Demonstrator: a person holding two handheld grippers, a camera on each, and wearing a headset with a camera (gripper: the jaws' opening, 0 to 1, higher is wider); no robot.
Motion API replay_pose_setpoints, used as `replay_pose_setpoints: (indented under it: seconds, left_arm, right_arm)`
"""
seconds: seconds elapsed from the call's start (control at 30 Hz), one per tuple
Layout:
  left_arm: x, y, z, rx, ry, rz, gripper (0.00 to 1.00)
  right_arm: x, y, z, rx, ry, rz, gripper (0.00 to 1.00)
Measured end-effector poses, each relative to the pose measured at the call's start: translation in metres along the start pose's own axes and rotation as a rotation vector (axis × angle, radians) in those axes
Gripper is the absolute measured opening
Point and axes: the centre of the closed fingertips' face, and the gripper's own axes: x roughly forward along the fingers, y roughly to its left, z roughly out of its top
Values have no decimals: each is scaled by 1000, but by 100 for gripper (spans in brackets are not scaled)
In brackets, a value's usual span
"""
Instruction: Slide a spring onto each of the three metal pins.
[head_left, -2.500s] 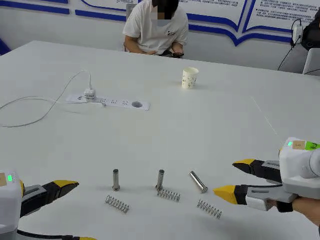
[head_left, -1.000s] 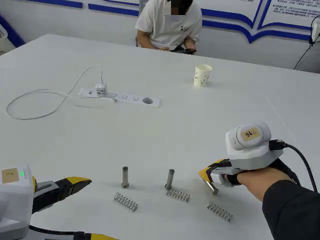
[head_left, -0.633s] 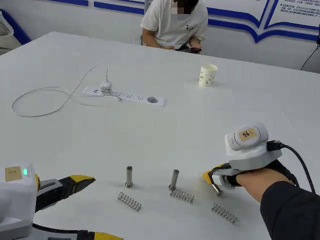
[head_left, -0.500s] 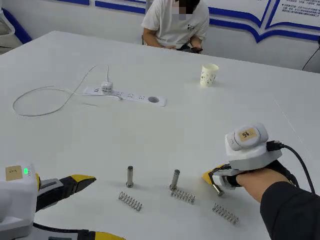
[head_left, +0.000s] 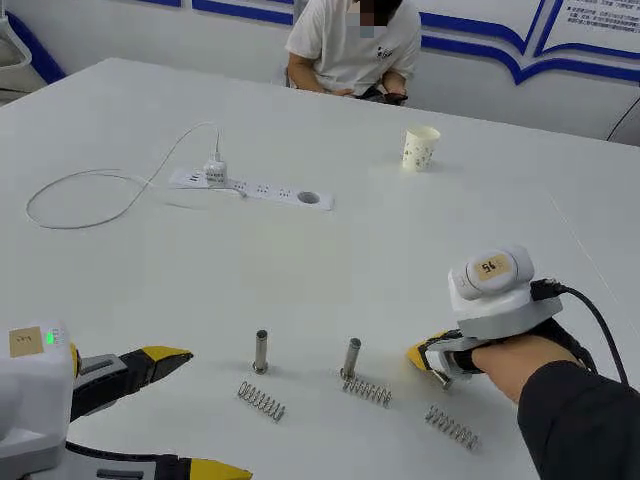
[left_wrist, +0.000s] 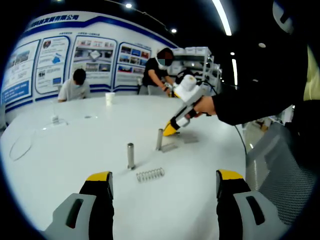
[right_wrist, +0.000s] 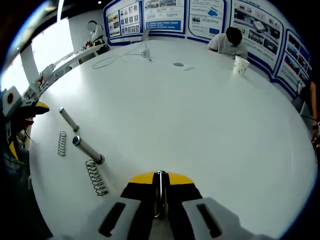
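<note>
Right gripper (head_left: 432, 358) is down at the white table (head_left: 400, 250), nose pitched steeply toward the surface, white body riding high above the yellow tips. The person's hand (head_left: 505, 360) wraps the grip from behind, and a dark sleeve (head_left: 580, 420) runs off toward the lower right corner. The jaws are clamped tight on the third pin (right_wrist: 160, 200). In the right gripper view the metal shaft lies straight along the seam between the two yellow tips. From the head view its lower end pokes out below the tips at a slant. Whether it touches the table, I can't tell.

Over to the left gripper (head_left: 190, 410): low at the near left corner, held level, jaws spread wide with nothing between them, pointing across at the row of parts.

The left pin (head_left: 261, 351) stands upright, and the middle pin (head_left: 351, 357) stands upright beside it. Every spring lies flat on the table. The left spring (head_left: 261, 401) is just in front of the left pin, and the middle spring (head_left: 367, 391) is just at the foot of the middle pin. The right spring (head_left: 451, 426) sits below the right gripper's tips, close to the hand.

Far side of the table: a paper cup (head_left: 421, 148), a white power strip (head_left: 255, 188) with its cable looping left, and a seated person (head_left: 355, 50).
</note>
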Motion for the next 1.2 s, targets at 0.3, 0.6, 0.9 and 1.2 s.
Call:
replay_pose_setpoints:
  seconds: [0.3, 0.6, 0.9, 1.2]
  left_arm:
    - [-2, 1, 4, 2, -10, 7, 86]
    - [1, -2, 5, 13, -5, -8, 85]
    - [1, -5, 8, 28, -9, -13, 85]
    - [-1, -7, 12, 41, -14, -15, 85]
  right_arm:
    - [-8, -3, 2, 14, -28, -9, 9]
    - [-32, 0, 10, 4, -81, -23, 9]
    - [-49, 3, 11, 10, -117, -37, 9]
    - [-57, 4, 2, 25, -126, -49, 9]
